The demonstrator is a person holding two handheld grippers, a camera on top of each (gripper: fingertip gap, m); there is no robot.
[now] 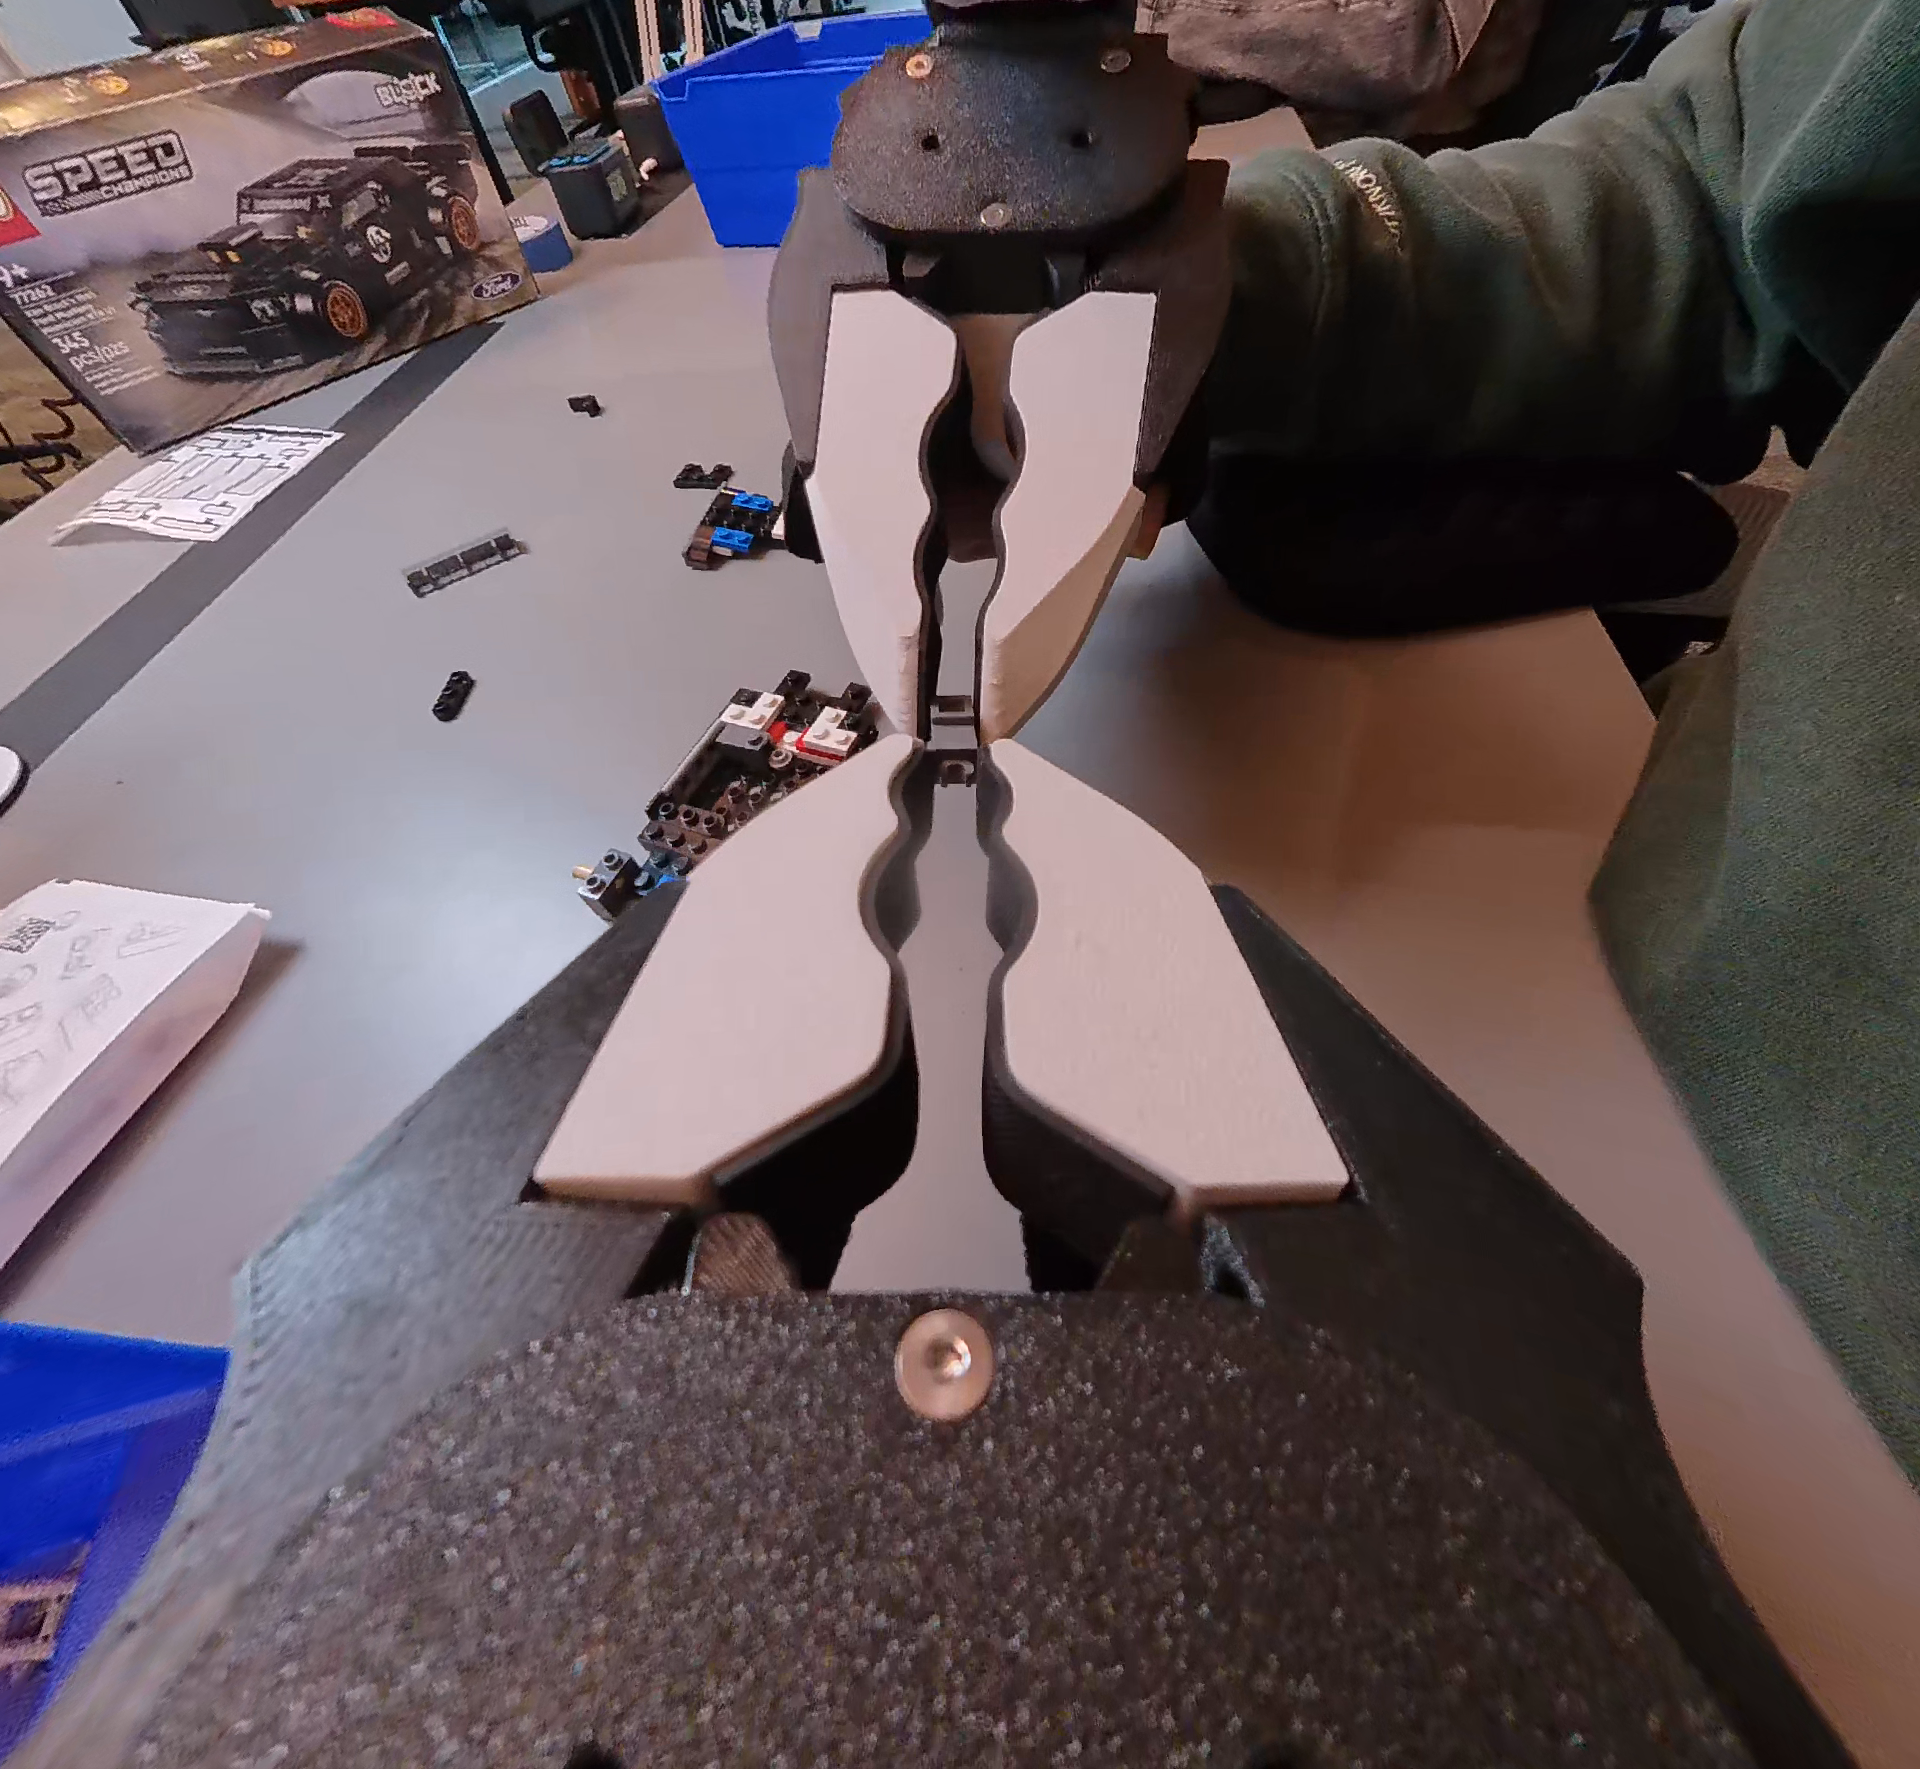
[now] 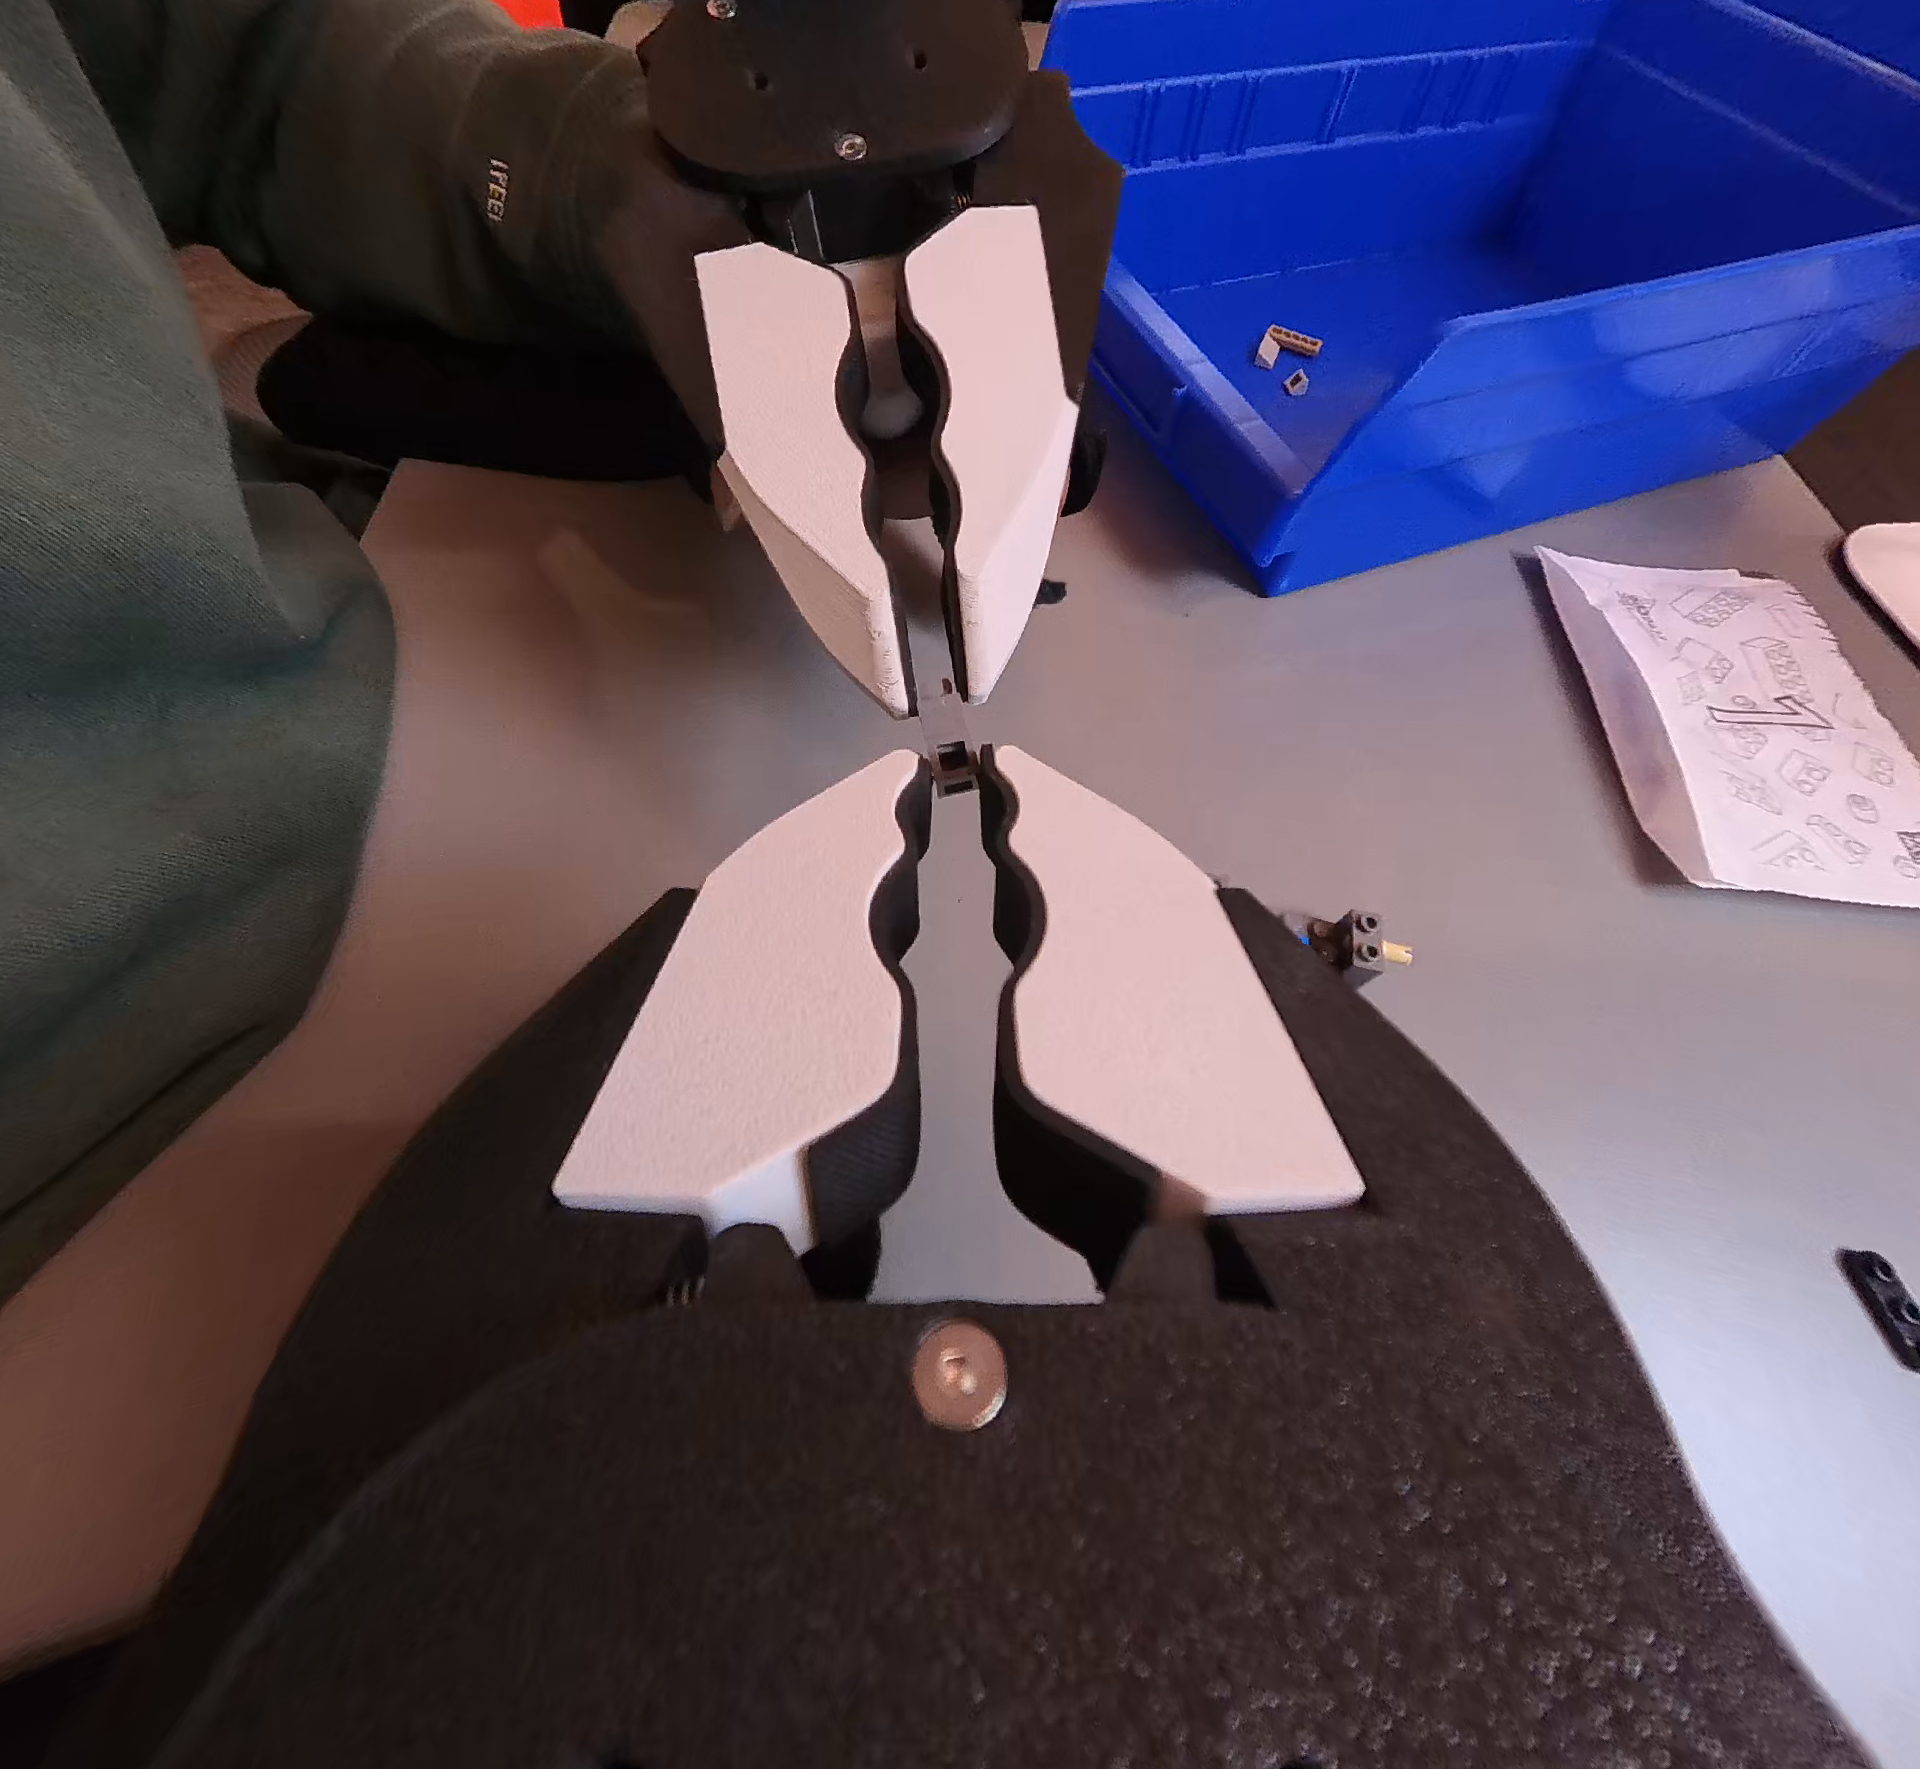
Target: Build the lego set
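Grey table [image 1: 312,784]: your work surface, carrying everything below. Printed cardboard box [image 1: 249,223], picturing a black car: propped at the far side in the left wrist view, well apart from your tools. Blue bins [image 2: 1558,285]: one large bin sits near the far gripper in the right wrist view, with two small tan pieces on its floor; another [image 1: 769,130] stands beyond the box. Paper bag [image 2: 1766,732] printed with brick drawings: lying flat beside the bin. Sticker sheet [image 1: 197,483]: flat in front of the box. Part-built black brick assembly [image 1: 758,774], with white, red and grey plates on top: resting on the table just beside your fingertips in the left wrist view. A smaller black-and-blue cluster [image 1: 732,524] and loose black pieces lie farther off. Left gripper [image 1: 948,763]: you have it nearly closed, tips pinching one end of a small black piece [image 1: 951,732]. Right gripper [image 2: 951,769]: likewise nearly closed, tips clamped on the opposite end of the same small black piece [image 2: 948,743]. The two tools meet nose to nose above the table, likely so that each steadies one half of the join. Whether this is one brick or two pressed together, the views do not settle.
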